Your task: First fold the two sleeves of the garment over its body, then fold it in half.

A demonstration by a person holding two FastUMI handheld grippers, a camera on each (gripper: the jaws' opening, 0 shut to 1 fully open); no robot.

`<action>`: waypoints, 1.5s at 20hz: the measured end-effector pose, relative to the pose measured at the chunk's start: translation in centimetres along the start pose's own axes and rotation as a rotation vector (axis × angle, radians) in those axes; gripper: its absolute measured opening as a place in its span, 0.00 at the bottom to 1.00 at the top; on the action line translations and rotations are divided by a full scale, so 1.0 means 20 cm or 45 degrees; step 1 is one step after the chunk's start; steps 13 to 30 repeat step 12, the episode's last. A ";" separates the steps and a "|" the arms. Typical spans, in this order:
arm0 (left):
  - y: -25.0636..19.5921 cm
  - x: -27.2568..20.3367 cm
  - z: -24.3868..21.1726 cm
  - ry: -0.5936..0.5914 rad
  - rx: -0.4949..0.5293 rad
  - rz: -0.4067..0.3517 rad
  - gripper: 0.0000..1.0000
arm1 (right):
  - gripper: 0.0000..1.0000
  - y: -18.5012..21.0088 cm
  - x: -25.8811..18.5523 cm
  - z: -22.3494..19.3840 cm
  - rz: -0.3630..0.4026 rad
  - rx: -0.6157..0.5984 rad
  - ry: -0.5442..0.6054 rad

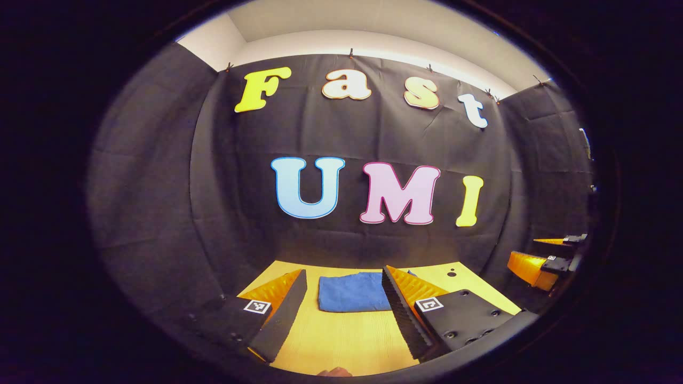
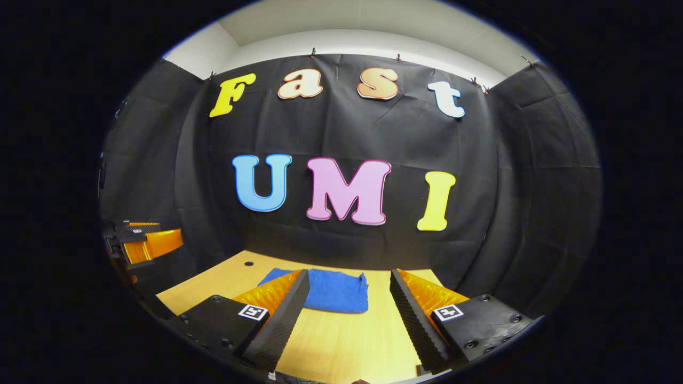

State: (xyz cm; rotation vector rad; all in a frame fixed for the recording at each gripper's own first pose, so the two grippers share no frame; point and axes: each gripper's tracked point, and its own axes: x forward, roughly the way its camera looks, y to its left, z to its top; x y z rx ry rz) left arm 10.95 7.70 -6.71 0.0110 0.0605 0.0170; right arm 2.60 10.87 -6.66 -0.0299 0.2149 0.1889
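Note:
A blue garment (image 1: 355, 292) lies folded into a compact rectangle on the wooden table (image 1: 341, 341), near the back wall. My left gripper (image 1: 344, 280) hovers above the table in front of it, open, with nothing between its fingers. In the right gripper view the same blue garment (image 2: 331, 290) lies flat past my right gripper (image 2: 349, 280), which is also open and holds nothing. The right gripper (image 1: 549, 261) appears at the right edge of the left gripper view, and the left gripper (image 2: 141, 242) at the left edge of the right gripper view.
The table (image 2: 341, 346) has a small dark hole near each back corner (image 1: 451, 273) (image 2: 248, 263). Black cloth walls close the booth behind and at both sides. Bare wood lies between the grippers and the garment.

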 end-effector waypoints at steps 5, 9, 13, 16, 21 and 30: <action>-0.15 -0.11 0.09 -0.040 -0.051 -0.057 0.81 | 0.96 -0.02 -0.12 0.04 -0.005 0.048 -0.018; -0.17 -0.08 0.18 -0.103 0.014 -0.016 0.81 | 0.96 -0.11 -0.05 0.17 -0.013 0.029 -0.132; -0.26 -0.02 0.20 -0.091 0.010 -0.031 0.81 | 0.96 -0.13 -0.02 0.17 0.017 0.057 -0.101; -0.26 -0.02 0.20 -0.091 0.010 -0.031 0.81 | 0.96 -0.13 -0.02 0.17 0.017 0.057 -0.101; -0.26 -0.02 0.20 -0.091 0.010 -0.031 0.81 | 0.96 -0.13 -0.02 0.17 0.017 0.057 -0.101; -0.26 -0.02 0.20 -0.091 0.010 -0.031 0.81 | 0.96 -0.13 -0.02 0.17 0.017 0.057 -0.101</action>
